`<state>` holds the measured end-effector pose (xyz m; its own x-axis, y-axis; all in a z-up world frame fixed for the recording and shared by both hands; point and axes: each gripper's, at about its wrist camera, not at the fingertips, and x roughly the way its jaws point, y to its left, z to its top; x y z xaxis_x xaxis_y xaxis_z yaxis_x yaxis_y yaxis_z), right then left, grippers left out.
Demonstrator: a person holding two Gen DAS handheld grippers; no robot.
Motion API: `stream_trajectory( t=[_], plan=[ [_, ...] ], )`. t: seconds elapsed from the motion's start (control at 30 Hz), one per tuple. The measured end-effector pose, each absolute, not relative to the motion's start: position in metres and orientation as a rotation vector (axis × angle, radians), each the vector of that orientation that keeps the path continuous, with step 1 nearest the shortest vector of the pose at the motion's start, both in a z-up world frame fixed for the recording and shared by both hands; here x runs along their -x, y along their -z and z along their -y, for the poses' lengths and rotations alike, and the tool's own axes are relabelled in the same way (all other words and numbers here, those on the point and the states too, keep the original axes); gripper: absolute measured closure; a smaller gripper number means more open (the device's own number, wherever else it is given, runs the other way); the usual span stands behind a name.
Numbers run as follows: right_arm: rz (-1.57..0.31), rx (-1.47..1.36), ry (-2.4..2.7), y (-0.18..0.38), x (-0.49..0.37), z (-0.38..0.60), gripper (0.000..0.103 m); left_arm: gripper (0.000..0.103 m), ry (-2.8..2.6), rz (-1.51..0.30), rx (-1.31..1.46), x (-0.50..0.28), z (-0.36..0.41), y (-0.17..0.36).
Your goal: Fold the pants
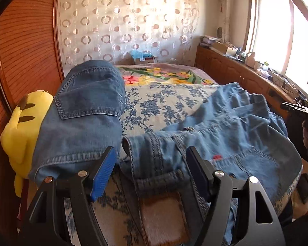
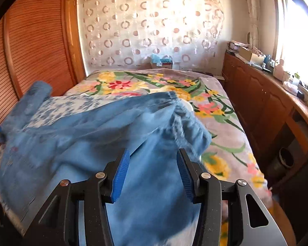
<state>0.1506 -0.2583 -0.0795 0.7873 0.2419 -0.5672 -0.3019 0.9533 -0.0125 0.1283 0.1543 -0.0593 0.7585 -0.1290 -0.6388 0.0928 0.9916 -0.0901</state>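
Left gripper (image 1: 151, 169) jaws apart above light-blue pants (image 1: 225, 135), right gripper (image 2: 153, 171) jaws apart too; denim soft, heavyish, pinch the waistband ahead

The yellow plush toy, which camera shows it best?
The left wrist view. There the yellow plush toy sits at the left edge beside the wooden wardrobe, its lower right side hidden by folded jeans. The right wrist view does not show the toy at all; its left side holds only blurred denim.
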Motion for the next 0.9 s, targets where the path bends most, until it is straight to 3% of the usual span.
stream_trajectory(
  t=[0.27, 0.47, 0.53, 0.63, 0.7, 0.9],
  plan=[
    [-0.696, 0.104, -0.273, 0.093, -0.237, 0.244, 0.053, 0.033, 0.137, -0.743, 0.080, -0.153, -0.158, 0.077],
    [-0.763, 0.098, -0.276, 0.112, -0.272, 0.248, 0.053, 0.046, 0.137, -0.760, 0.082, -0.159, -0.161, 0.086],
    [-0.756, 0.096, -0.300, 0.108, -0.267, 0.247, 0.054, 0.056, 0.146, -0.760, 0.084, -0.159, -0.161, 0.089],
    [-0.764, 0.100, -0.342, 0.107, -0.266, 0.246, 0.066, 0.062, 0.146, -0.753, 0.074, -0.159, -0.160, 0.089],
    [-0.763, 0.120, -0.354, 0.105, -0.261, 0.248, 0.083, 0.070, 0.149, -0.748, 0.067, -0.159, -0.158, 0.088],
    [-0.647, 0.120, -0.334, 0.074, -0.237, 0.261, 0.086, 0.079, 0.141, -0.692, 0.043, -0.146, -0.152, 0.074]
  ],
)
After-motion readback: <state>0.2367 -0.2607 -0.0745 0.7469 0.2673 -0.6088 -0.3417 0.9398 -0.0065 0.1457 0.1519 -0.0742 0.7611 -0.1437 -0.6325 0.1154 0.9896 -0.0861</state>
